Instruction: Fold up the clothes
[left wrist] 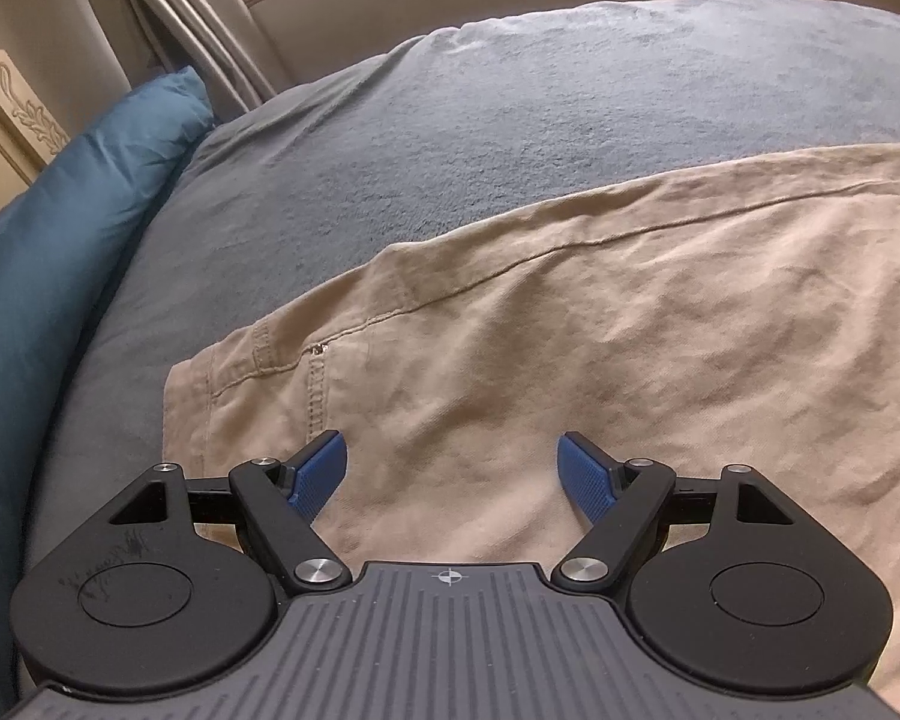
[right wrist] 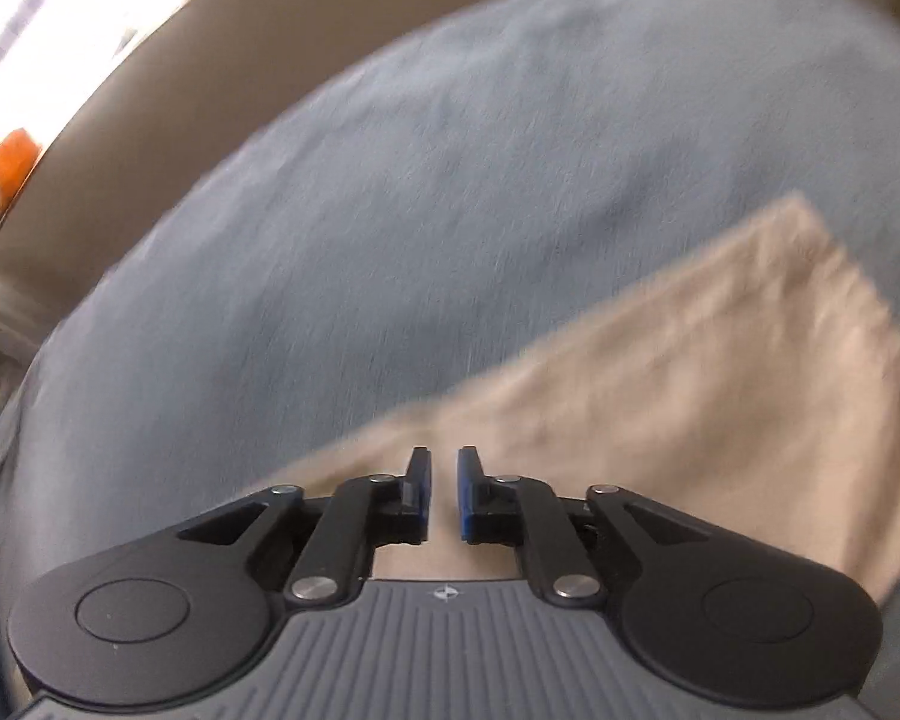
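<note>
Left wrist view showed the left gripper spread wide above the beige trousers, waistband just left. The right gripper, nearly closed and empty, hovered over them. Next: likely pinching an edge to fold.

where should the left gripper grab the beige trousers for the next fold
Probably the waistband corner of the beige trousers, coming from the left edge. It lies flat on the blue blanket with thick stitched seams, and the left gripper hovers open just beside it.
</note>
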`<state>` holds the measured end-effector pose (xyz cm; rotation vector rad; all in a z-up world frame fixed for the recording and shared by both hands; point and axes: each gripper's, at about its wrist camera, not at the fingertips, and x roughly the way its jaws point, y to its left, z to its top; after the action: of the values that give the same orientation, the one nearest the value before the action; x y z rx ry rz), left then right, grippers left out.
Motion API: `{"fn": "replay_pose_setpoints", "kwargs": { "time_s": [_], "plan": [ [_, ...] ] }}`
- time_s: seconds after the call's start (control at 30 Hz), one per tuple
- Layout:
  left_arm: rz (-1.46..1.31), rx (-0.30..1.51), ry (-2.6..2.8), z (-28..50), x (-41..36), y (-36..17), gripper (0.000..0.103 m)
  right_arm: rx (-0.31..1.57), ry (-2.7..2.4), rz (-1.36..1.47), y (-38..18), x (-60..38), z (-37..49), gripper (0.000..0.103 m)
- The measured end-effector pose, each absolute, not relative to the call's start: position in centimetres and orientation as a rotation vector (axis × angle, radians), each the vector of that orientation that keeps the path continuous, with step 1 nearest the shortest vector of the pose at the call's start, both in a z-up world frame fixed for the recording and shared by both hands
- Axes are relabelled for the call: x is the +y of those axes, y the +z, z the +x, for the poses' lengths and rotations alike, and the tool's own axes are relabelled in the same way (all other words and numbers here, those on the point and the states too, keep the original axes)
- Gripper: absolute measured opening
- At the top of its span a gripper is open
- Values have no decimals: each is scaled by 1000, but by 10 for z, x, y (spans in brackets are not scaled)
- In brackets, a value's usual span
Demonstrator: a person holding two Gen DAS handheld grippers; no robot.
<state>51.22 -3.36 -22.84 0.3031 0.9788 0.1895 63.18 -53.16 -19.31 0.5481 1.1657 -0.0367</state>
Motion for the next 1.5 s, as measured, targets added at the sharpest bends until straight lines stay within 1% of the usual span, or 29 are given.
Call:
{"fn": "replay_pose_setpoints", "kwargs": {
  "time_s": [0.07, 0.13, 0.2, 0.27, 0.33, 0.43, 0.57, 0.67, 0.77, 0.83, 0.97, 1.03, 1.1, 1.13, 1.17, 1.23, 1.33, 1.43, 1.5],
  "plan": [
    [301, 979, 193, 514, -33, -230, 79, 1235, -15, 519, -201, -539, 624, 12],
    [304, 977, 199, 515, -34, -231, 80, 1231, -63, 489, -209, -550, 624, 10],
    [309, 977, 206, 515, -35, -232, 80, 1157, -147, 547, -211, -569, 635, 7],
    [316, 981, 210, 517, -36, -232, 80, 1062, -260, 572, -205, -585, 644, 10],
    [323, 983, 211, 518, -37, -232, 80, 1027, -322, 544, -194, -593, 646, 11],
    [312, 985, 214, 519, -35, -232, 80, 1123, -189, 581, -192, -590, 633, 13],
    [303, 987, 225, 519, -35, -233, 80, 1215, -95, 513, -200, -575, 623, 13],
    [318, 987, 229, 519, -37, -232, 81, 1139, -209, 480, -207, -589, 640, 9],
    [323, 996, 227, 521, -38, -231, 81, 1029, -419, 426, -194, -613, 644, 12],
    [314, 996, 228, 522, -37, -232, 81, 1021, -443, 410, -181, -623, 635, 13],
    [294, 990, 233, 521, -35, -232, 81, 1135, -231, 464, -167, -620, 594, 14],
    [292, 988, 232, 520, -35, -233, 81, 1200, -243, 413, -173, -619, 579, 14],
    [296, 984, 224, 520, -34, -233, 81, 1253, -378, 294, -189, -632, 569, 14],
    [298, 981, 220, 520, -34, -233, 81, 1244, -471, 263, -193, -644, 563, 11],
    [298, 978, 214, 519, -33, -233, 81, 1216, -577, 246, -193, -658, 555, 15],
    [294, 973, 203, 518, -31, -233, 81, 1165, -702, 260, -185, -672, 538, 16],
    [283, 974, 197, 519, -29, -232, 82, 1130, -529, 360, -165, -647, 520, 16],
    [270, 979, 196, 519, -27, -230, 82, 1195, -177, 346, -163, -572, 536, 16],
    [265, 982, 195, 519, -26, -229, 81, 1217, 56, 279, -167, -515, 549, 15]
  ]
}}
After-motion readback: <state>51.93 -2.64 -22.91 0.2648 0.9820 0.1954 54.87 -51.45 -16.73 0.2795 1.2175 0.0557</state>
